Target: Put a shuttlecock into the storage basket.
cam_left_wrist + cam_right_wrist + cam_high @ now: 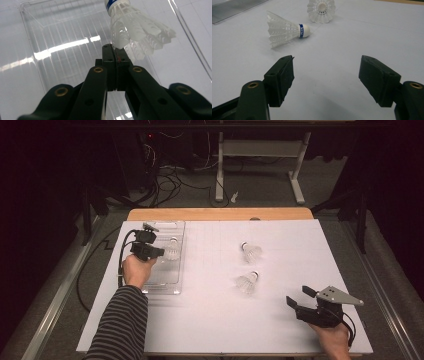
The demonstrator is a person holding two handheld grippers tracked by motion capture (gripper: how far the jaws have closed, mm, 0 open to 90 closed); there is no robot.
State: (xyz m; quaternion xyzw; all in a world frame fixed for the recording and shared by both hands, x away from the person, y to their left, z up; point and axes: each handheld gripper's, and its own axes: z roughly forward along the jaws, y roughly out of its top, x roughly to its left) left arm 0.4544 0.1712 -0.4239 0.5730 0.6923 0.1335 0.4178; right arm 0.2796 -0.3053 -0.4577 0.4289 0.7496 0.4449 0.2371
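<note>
My left gripper [151, 251] hangs over the clear plastic tray [167, 281] at the table's left. It is shut on the feather edge of a white shuttlecock [172, 250]. In the left gripper view the jaws meet at the tips [115, 48] and pinch the skirt of the shuttlecock [135, 27], whose blue-banded cork points away over the tray [62, 37]. Two more shuttlecocks lie on the white sheet, one farther [250, 252] and one nearer [247, 282]. My right gripper [299, 295] rests open near the front right, with nothing between its fingers. Its own view has the gripper [325, 72] facing the nearer shuttlecock [284, 30] and the farther one [321, 10].
The white sheet [215, 315] covers most of the wooden table. A corner of the tray [232, 7] lies at the top left of the right gripper view. Table legs and cables stand on the floor beyond the far edge.
</note>
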